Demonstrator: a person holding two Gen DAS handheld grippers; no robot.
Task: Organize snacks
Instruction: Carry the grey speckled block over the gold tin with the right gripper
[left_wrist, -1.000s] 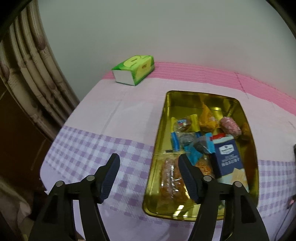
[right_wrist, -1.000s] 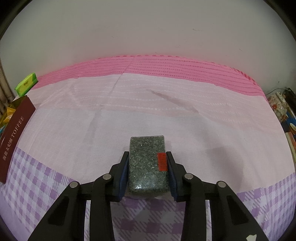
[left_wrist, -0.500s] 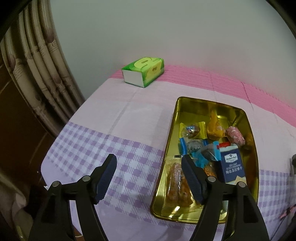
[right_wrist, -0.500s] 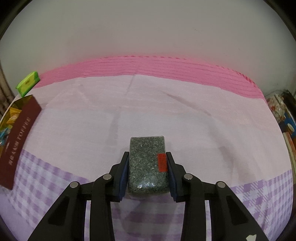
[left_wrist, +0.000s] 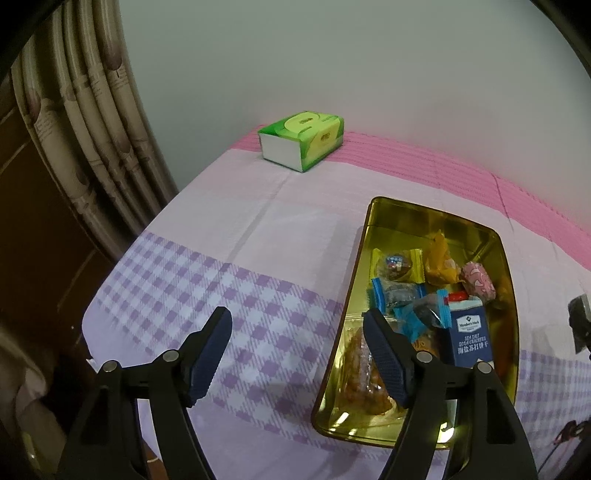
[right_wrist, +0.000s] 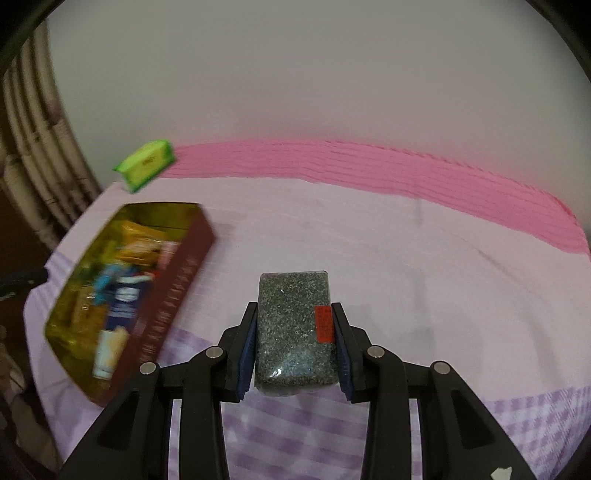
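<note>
The right gripper (right_wrist: 294, 347) is clamped on a dark speckled packet (right_wrist: 293, 332), held above the cloth (right_wrist: 369, 240) and not yet in the tin (right_wrist: 177, 280). The left gripper (left_wrist: 297, 354) hangs beside the tin's near end with its jaws apart and nothing between them. The tin already holds a cracker box (left_wrist: 469, 336) and wrapped sweets (left_wrist: 399, 266); as I judge it, this packet is the last snack in view. A green tissue pack (left_wrist: 301, 142) sits by the wall, with curtains (left_wrist: 96, 122) on the left.

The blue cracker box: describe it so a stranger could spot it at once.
Find the gold tin on the checked tablecloth. The cracker box stands at the tin's near right end, among small wrapped sweets. It alone is a dark blue carton with white lettering and a red top.
</note>
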